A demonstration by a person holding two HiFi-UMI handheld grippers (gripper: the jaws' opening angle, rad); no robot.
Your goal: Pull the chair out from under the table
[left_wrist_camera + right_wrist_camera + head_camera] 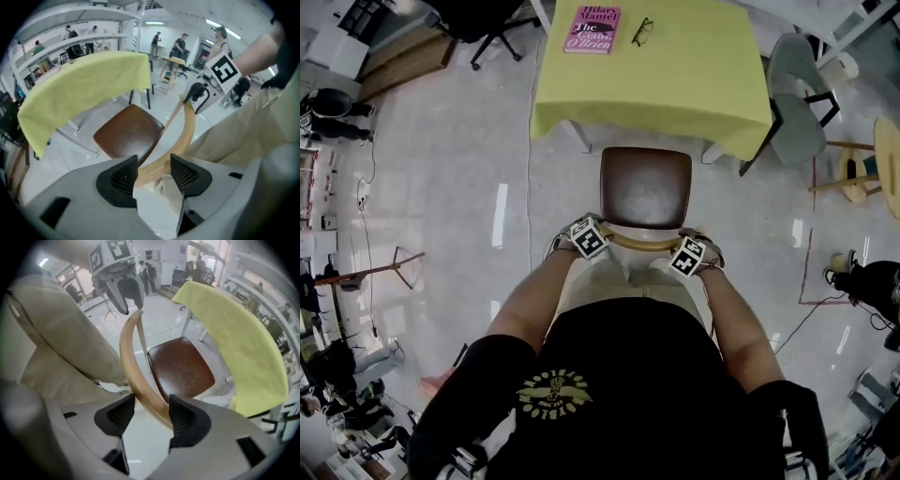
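Chair (645, 186) out from under desk (675, 89), brown seat wholly clear of the yellow cloth's near edge, with a strip of floor between. Judged done, or nearly; perhaps only letting go and stepping away left. Left tongs (153, 163) apart, astride the curved wooden back rail (185, 136), pads not pressing. Right tongs (151, 401) apart likewise, rail against one pad, gap at the other. Little room rearward, with legs close behind the rail. Open floor on the left side; grey chair (797, 103) and wooden stool (853, 173) near on the right.
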